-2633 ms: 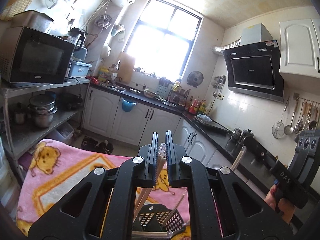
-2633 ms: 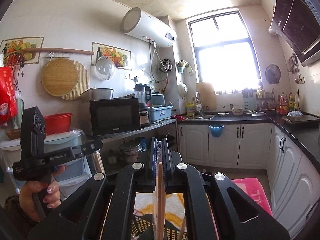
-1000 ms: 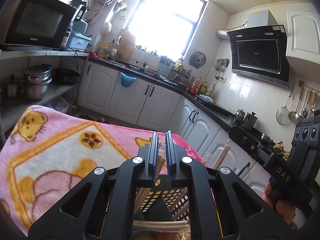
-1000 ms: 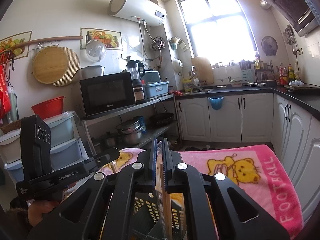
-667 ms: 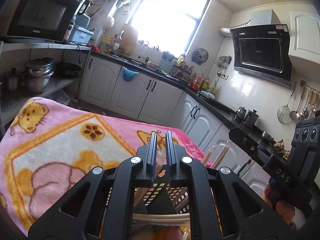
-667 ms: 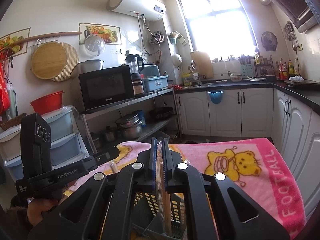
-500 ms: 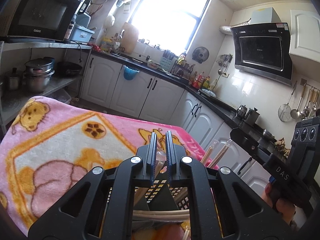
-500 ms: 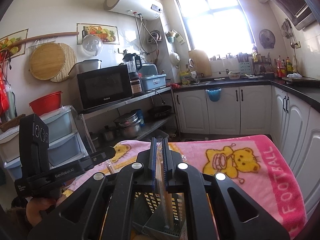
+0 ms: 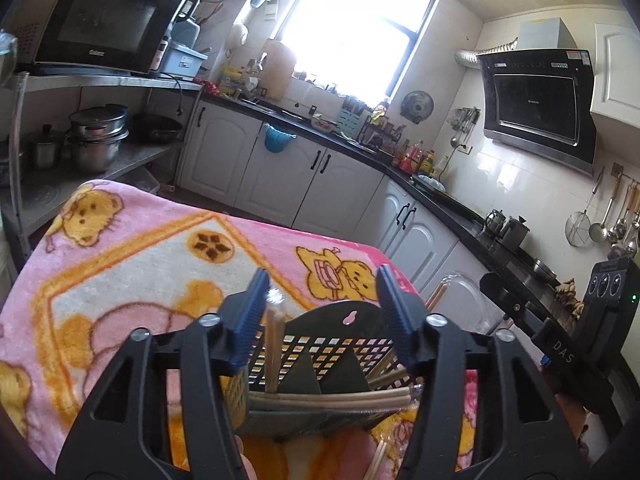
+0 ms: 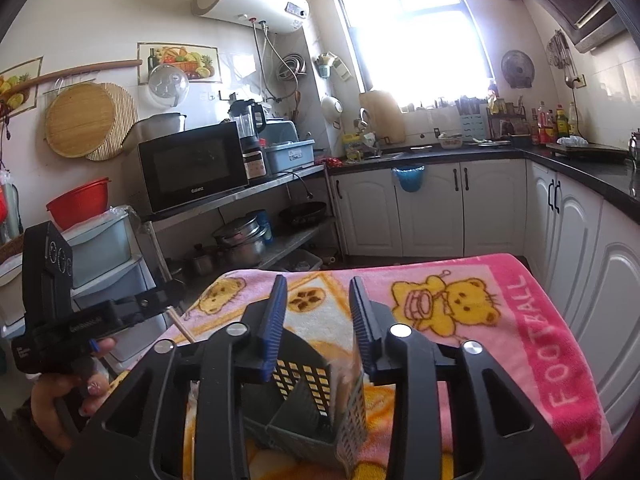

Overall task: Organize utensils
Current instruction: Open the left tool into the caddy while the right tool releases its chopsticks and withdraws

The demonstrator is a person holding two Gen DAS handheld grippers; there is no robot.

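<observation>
Our left hand-held gripper point(image 9: 322, 314) is at lower centre of its view, jaws opening, a wrapped pair of chopsticks point(image 9: 273, 344) standing free between them in the left part of the black utensil basket point(image 9: 320, 354). Our right hand-held gripper point(image 10: 318, 322), low in its own frame, is opening too, and a pale wrapped bundle point(image 10: 354, 364) stands just inside its right finger, seemingly in the basket's right side. We judge the step to be releasing chopsticks into the basket on the pink blanket-covered worktop point(image 9: 132, 264). Next we would lift both clear without snagging the sticks, then fetch the loose ones lying near the basket's front.
</observation>
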